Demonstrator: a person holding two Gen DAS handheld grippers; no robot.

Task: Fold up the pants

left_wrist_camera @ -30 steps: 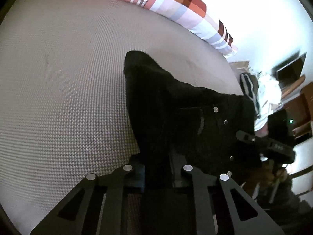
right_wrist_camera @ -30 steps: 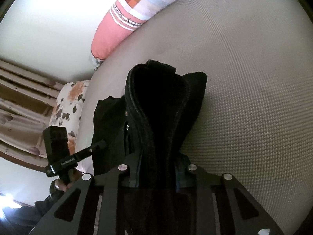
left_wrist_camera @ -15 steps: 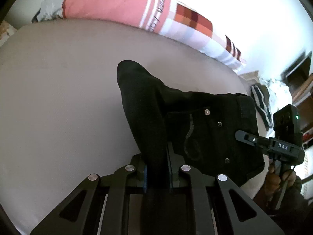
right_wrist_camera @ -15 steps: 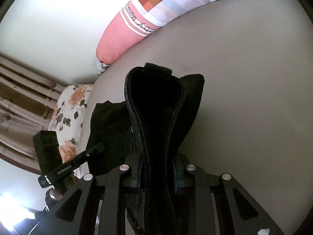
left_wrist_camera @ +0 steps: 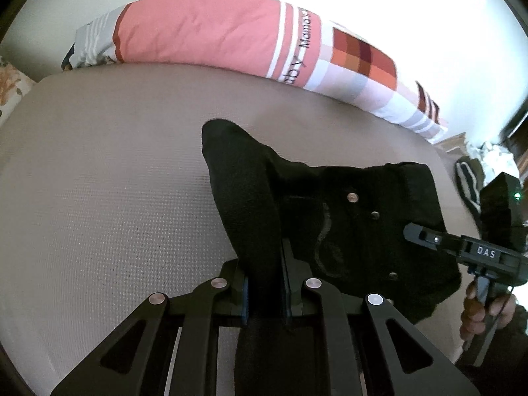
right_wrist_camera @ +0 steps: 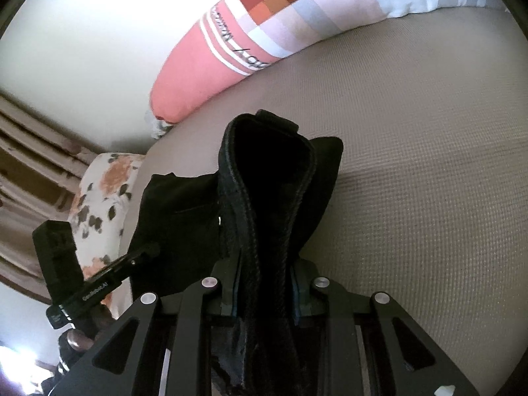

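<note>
The black pants point(left_wrist_camera: 346, 217) hang between both grippers above a beige bed point(left_wrist_camera: 99, 198). My left gripper point(left_wrist_camera: 264, 274) is shut on one end of the fabric, which rises in a fold in front of its fingers. My right gripper point(right_wrist_camera: 264, 280) is shut on the waistband end of the pants point(right_wrist_camera: 264, 181), whose stitched edge loops up before it. The right gripper also shows in the left wrist view point(left_wrist_camera: 468, 247), and the left gripper shows in the right wrist view point(right_wrist_camera: 99, 283). The pants' metal buttons face the left wrist camera.
A long pink, striped and checked pillow point(left_wrist_camera: 231, 36) lies along the far edge of the bed by a white wall. A floral pillow point(right_wrist_camera: 102, 198) and curtains are at the bed's left end. Clothes and furniture point(left_wrist_camera: 478, 178) stand beyond the right end.
Both grippers have lifted and tilted back with the pants held, so more of the pillow and wall shows. The pants have risen off the bed and hang more spread between the grippers.
</note>
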